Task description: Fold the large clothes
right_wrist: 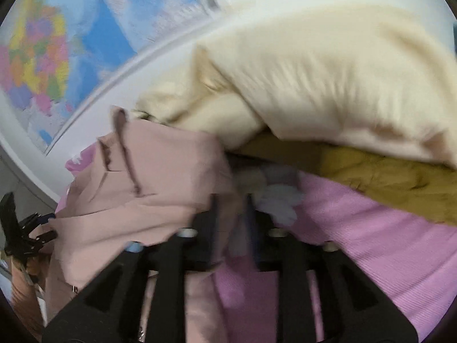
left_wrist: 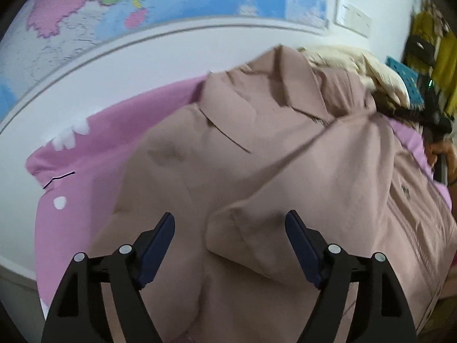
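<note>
Garment: it's a big dusty-pink coat point(left_wrist: 257, 148) with a lapel collar, lying on a pink bedspread point(left_wrist: 77, 188) right up against the wall with the map point(left_wrist: 120, 5) on it.

Fold status: partly there I'd say. One flap or sleeve is already turned over the body, you can see its edge sitting just ahead of the left gripper. Collar end is bunched though, and the thing is nowhere near a tidy rectangle.

Left gripper point(left_wrist: 230, 228): jaws wide apart, hanging over the folded flap, nothing pinched. Pads look clear of the cloth on both sides.

Right gripper point(right_wrist: 232, 214): jaws only a narrow way apart, sitting at the coat's edge. There's fabric around them, but it's too blurry to say if they're actually clamped on it, so can't tell.

Other stuff on the bed: a cream garment point(right_wrist: 314, 80) and a mustard-yellow one point(right_wrist: 385, 177) piled beyond the coat, not folded as far as I can see.

Person: a hand point(left_wrist: 445, 157) shows at the edge of the left view, holding the other gripper.

What's left (my guess): square up the collar end, bring the other side in, fold it over lengthwise, then the remaining pile.
</note>
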